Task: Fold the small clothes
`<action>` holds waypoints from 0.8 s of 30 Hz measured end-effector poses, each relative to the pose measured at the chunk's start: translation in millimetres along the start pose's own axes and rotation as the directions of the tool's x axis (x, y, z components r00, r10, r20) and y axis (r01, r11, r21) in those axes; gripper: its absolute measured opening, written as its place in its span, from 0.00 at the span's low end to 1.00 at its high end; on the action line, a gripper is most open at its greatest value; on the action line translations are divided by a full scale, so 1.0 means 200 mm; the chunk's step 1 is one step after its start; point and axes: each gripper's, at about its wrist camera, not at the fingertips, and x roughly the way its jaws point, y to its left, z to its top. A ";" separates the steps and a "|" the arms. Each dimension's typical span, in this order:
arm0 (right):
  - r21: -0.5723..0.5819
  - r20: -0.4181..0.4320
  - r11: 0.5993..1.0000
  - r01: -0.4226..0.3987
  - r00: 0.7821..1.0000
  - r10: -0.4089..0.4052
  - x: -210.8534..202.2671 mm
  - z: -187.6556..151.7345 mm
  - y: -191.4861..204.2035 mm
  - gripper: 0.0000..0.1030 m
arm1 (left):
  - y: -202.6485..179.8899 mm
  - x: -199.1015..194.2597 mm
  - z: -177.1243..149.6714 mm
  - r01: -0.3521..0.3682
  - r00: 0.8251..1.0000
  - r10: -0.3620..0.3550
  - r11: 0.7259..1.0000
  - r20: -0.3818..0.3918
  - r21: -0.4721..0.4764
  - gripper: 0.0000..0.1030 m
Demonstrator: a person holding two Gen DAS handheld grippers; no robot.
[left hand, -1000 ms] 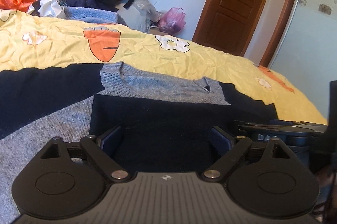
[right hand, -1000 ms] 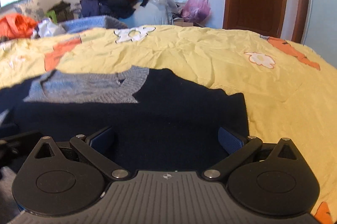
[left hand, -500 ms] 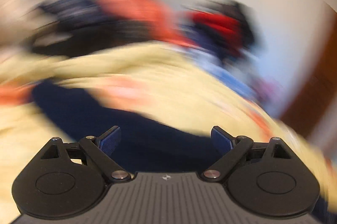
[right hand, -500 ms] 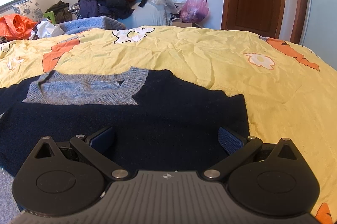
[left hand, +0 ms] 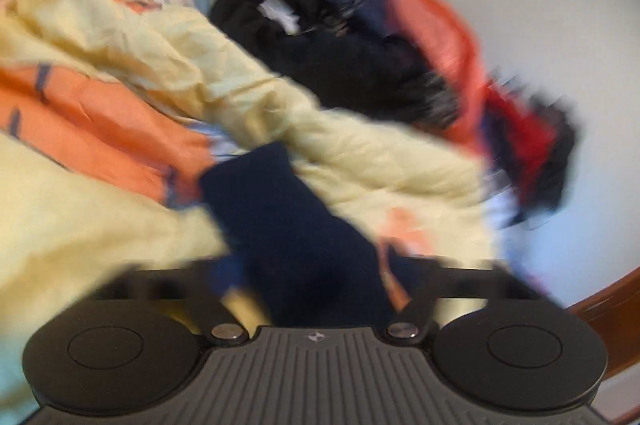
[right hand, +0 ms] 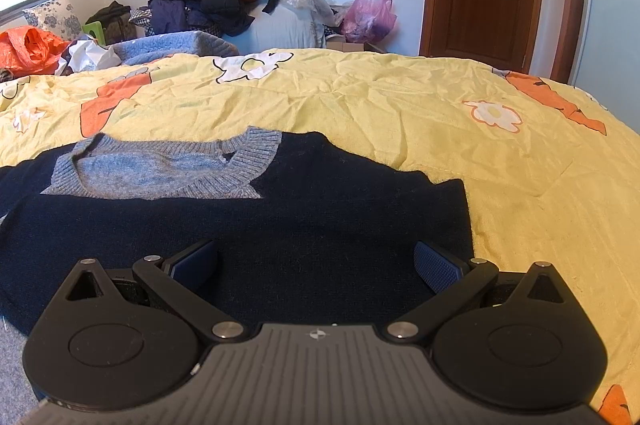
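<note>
My work surface is a bed covered by a yellow quilt printed with orange carrots and white flowers; its fabric is wrinkled throughout. A navy sweater with a grey-blue ribbed collar lies flat directly on the quilt, collar toward the far side. At the bed's far left edge rest an orange plastic bag, crumpled white paper and a light blue knit garment. In my left view, blurred, a navy sleeve lies across the quilt.
</note>
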 end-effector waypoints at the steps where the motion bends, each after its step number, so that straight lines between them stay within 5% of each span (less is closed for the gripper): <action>1: 0.000 0.000 1.000 0.000 1.000 0.000 0.00 0.00 0.00 1.00 | -0.02 0.02 -0.01 -0.066 0.998 0.066 0.997 0.007 0.046 0.15; 6: 0.000 0.000 1.000 0.000 1.000 0.000 0.00 0.00 0.00 1.00 | -0.21 -0.07 -0.12 -0.163 0.982 0.136 0.962 0.133 0.220 0.05; 9: 0.000 0.000 1.000 -0.001 1.000 0.001 0.00 0.00 0.00 1.00 | -0.45 -0.19 -0.28 -0.095 0.982 0.031 0.936 0.189 0.339 0.05; 11: 0.000 0.000 1.000 0.000 1.000 0.000 0.00 0.00 0.00 1.00 | -0.69 -0.26 -0.49 -0.039 0.979 -0.061 0.881 0.194 0.472 0.05; 13: 0.001 0.000 1.000 -0.001 1.000 0.001 0.00 0.00 0.00 1.00 | -0.92 -0.32 -0.76 0.042 0.978 -0.157 0.793 0.137 0.607 0.05; 16: 0.005 0.002 1.000 -0.005 1.000 0.005 0.00 0.00 -0.01 1.00 | -1.16 -0.35 -1.20 0.185 0.970 -0.239 0.656 -0.031 0.732 0.05; 18: 0.009 0.004 1.000 -0.007 1.000 0.007 0.00 0.00 -0.01 1.00 | -1.25 -0.34 -1.45 0.244 0.964 -0.237 0.593 -0.122 0.767 0.05; 21: 0.014 0.006 1.000 -0.011 1.000 0.011 0.00 0.00 -0.01 1.00 | -1.27 -0.28 -1.70 0.243 0.968 -0.187 0.535 -0.167 0.809 0.05; 24: 0.019 0.009 1.000 -0.014 1.000 0.014 -0.01 0.00 -0.01 1.00 | -1.22 -0.31 -1.74 0.233 0.964 -0.234 0.528 -0.124 0.817 0.05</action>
